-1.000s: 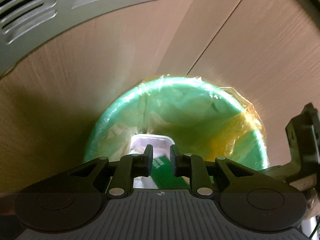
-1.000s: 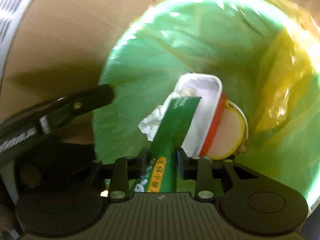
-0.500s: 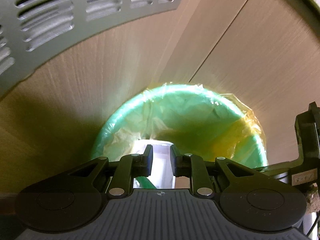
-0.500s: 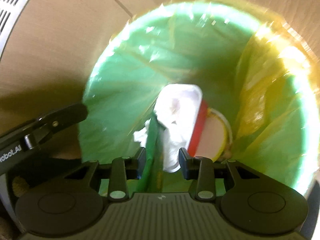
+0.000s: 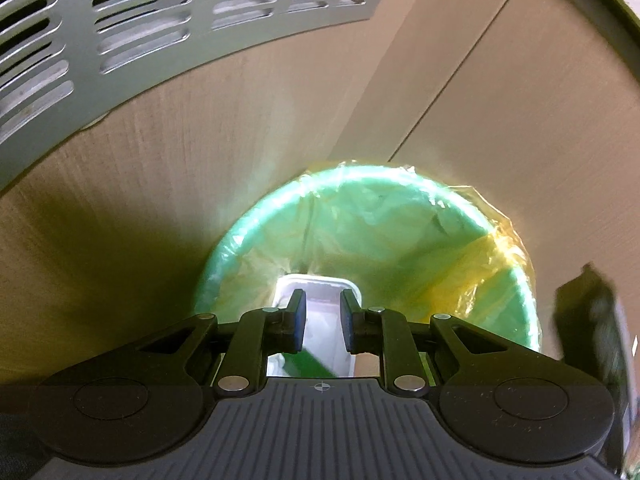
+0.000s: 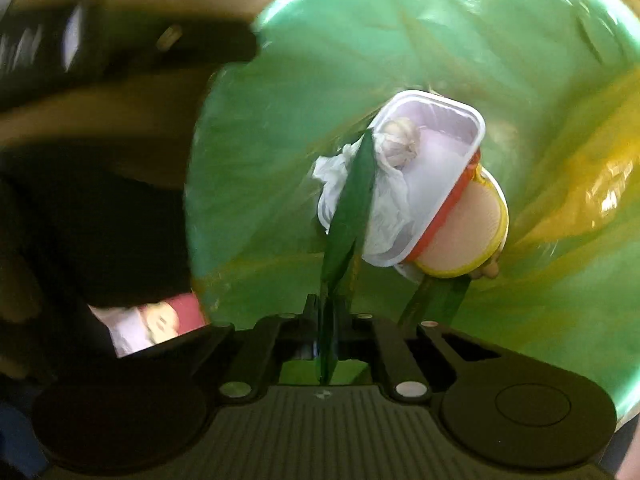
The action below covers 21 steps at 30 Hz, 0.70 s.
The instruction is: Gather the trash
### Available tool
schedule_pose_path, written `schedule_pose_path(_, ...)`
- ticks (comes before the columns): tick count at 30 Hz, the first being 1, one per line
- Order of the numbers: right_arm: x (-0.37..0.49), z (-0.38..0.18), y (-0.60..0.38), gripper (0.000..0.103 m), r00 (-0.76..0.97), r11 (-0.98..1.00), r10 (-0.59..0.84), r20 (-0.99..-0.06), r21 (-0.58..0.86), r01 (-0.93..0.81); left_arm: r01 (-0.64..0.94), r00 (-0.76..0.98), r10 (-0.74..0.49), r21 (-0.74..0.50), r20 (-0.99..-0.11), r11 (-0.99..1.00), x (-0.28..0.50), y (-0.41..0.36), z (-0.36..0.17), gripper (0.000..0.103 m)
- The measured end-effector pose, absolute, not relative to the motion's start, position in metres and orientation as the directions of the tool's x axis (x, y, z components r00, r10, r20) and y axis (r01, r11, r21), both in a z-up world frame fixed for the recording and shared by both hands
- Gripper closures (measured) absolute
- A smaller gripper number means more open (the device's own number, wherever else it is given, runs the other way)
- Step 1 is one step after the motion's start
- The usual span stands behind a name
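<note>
- Right tongs (image 6: 329, 312) are clenched on a flat green wrapper (image 6: 352, 208), seen almost edge-on, which runs from between the fingertips forward and up into the bin.
- Left tongs (image 5: 322, 318) are released, with a clear gap between the blue-padded fingers (image 5: 298, 320) and nothing held between them.
- Both tongs hang above the mouth of a round green trash bin (image 5: 224, 256), which is lined with a thin clear-yellowish plastic bag (image 5: 496, 264) folded over its rim.
- Inside the bin, in the right wrist view, lies a white rectangular plastic tray (image 6: 436, 160) with rounded corners, tilted on its side.
- A crumpled white tissue (image 6: 384, 200) spills across the tray's lower end, and a small pale wadded lump (image 6: 400, 140) sits in the tray's upper corner.
- The far end of the green wrapper reaches the tray's rim, beside the tissue.
- Just right of the tray, touching it, is a round yellow-rimmed lid (image 6: 464, 232) with a pale face and a red band along the side next to the tray.
- From the left wrist view the same white tray (image 5: 320, 286) shows directly beyond the open fingertips, with a green strip (image 5: 312, 362) low between them.
- The bin stands on a tan wood-grain floor (image 5: 200, 140), with a grey slotted metal panel (image 5: 120, 8) beyond it.
- The right tongs appear as a dark blurred shape (image 5: 592, 320) at the right edge of the left wrist view.
</note>
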State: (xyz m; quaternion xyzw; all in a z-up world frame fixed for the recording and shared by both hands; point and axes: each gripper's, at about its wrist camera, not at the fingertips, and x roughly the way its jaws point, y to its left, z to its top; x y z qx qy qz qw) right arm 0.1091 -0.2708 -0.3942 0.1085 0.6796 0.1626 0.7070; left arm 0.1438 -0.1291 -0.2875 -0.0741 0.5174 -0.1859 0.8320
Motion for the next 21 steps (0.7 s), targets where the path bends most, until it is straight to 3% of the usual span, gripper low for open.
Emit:
schedule_pose_path(8, 0.119, -0.366, -0.319, 0.100, 0.242, 0.930, 0.315, -0.918, 0.349, 0.116, 0.225, 0.390, -0.379, -0.312, -0.839, 0.923, 0.145, -0.130, -0.291, 0.082)
schedule_pose_path(15, 0.123, -0.392, -0.312, 0.097, 0.126, 0.934, 0.305, -0.944, 0.323, 0.151, 0.245, 0.383, -0.362, -0.284, -0.850, 0.927, 0.143, -0.133, -0.291, 0.082)
schedule_pose_path(21, 0.103, -0.327, -0.316, 0.086, 0.380, 0.965, 0.189, -0.905, 0.244, 0.101, 0.297, 0.487, -0.407, -0.292, -0.773, 0.909, 0.122, -0.131, -0.251, 0.082)
